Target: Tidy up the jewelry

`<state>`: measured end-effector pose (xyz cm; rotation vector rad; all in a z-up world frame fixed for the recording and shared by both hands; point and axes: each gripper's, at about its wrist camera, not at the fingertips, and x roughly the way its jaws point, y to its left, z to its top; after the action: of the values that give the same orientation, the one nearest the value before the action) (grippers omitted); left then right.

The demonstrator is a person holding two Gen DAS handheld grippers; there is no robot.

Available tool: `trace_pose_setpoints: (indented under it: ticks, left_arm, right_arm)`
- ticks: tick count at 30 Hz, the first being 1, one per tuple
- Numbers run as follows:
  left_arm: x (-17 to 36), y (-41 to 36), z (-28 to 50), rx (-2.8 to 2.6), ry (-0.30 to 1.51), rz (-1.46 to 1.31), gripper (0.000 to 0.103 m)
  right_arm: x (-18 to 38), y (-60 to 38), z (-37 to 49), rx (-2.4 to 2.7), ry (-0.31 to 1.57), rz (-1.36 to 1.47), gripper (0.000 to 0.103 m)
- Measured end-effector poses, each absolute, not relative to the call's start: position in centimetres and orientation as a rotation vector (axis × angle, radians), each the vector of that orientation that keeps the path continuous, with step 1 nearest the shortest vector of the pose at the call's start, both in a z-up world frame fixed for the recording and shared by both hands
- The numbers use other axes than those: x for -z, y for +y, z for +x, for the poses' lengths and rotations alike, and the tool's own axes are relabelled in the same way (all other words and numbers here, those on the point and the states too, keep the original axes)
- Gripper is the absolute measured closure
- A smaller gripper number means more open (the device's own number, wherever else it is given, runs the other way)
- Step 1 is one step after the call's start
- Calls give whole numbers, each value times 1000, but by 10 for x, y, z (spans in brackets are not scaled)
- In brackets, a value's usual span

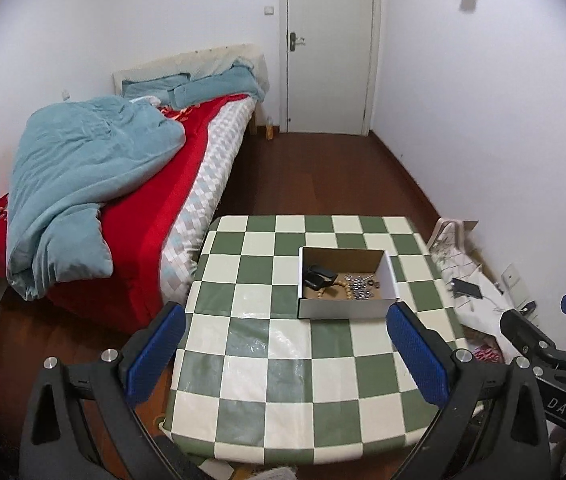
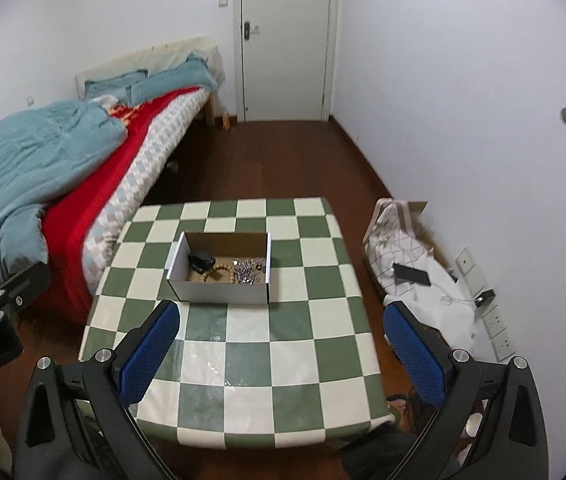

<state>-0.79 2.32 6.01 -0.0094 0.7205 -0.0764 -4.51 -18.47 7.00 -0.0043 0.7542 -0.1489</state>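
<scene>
At far left a bed (image 1: 131,184) with a red cover and a crumpled pale blue quilt (image 1: 83,184) runs along the wall toward a white door (image 1: 329,44).

Next to the bed stands the green and cream chequered tabletop (image 1: 283,380), covered with a clear glossy sheet. The left tool (image 1: 285,354) hangs above its near part, its blue-padded fingers (image 1: 155,352) spread wide with nothing between them.

On the far half of the tabletop sits an open white cardboard box with a brown inside (image 1: 347,309). The jewelry lies in it: at the left a small black object (image 1: 319,276), in the middle a string of pale wooden beads (image 1: 341,288), and toward the right a heap of small silvery pieces (image 1: 361,284). In the right wrist view the same box (image 2: 219,292) sits ahead of the right tool (image 2: 279,350), which also gapes wide and empty over the near tabletop, well apart from the box.

At far right, on the dark wooden floor by the wall, lies a white patterned cloth bundle (image 2: 399,248) with a dark flat phone (image 2: 411,274) on it.
</scene>
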Motion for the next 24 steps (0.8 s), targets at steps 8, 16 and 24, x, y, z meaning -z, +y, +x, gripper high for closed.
trace_pose_setpoints:
  ticks: [8,16,24]
  left_arm:
    - [-85,26,-50,98,692,-18,0]
    - [-94,29,-70,95,682,-19,0]
    - [-94,31,-64,67,696,-11,0]
  right_arm:
    - [-107,-179,-97,166,684,-19,0]
    - [-122,-171,-117,138,673,-16,0]
    - [-122,-169,-109,145,692,-14,0]
